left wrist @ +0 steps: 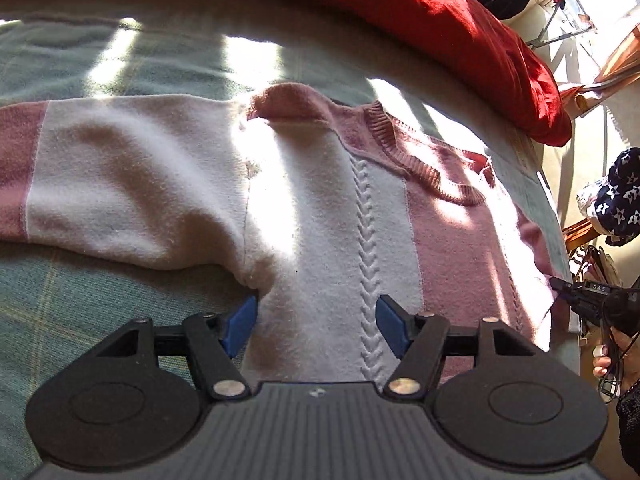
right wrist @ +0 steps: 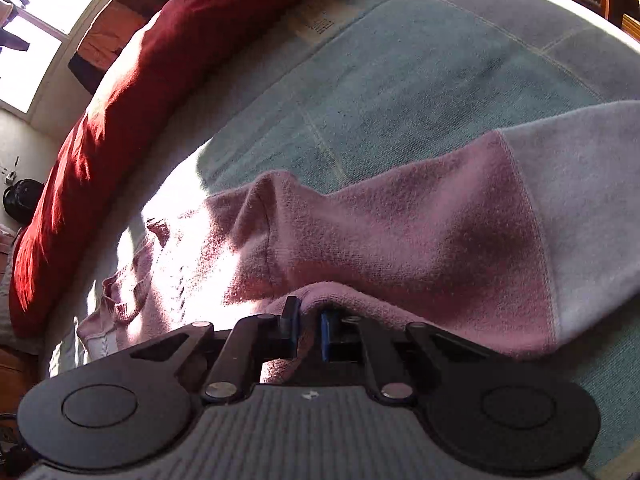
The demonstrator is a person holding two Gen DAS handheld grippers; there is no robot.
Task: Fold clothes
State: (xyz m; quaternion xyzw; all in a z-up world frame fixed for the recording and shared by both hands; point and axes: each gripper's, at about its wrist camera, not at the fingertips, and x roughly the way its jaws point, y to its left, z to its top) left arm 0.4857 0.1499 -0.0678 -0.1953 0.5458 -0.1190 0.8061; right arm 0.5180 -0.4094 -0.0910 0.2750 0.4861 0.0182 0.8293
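The only readable text is "DAS", in pale letters on the black body of the right tool (left wrist: 554, 282), at the right edge of the left wrist view. A pale tag (right wrist: 318, 24) on the blanket (right wrist: 400, 80) carries dark marks too blurred to read.

Room on the bed around the sweater

We find bare green blanket (right wrist: 420, 92) beyond the sweater (left wrist: 320, 208) toward the bed's far edge, where a red pillow (left wrist: 460, 28) blocks it; the right gripper (right wrist: 308, 320) occupies the sweater's right edge.
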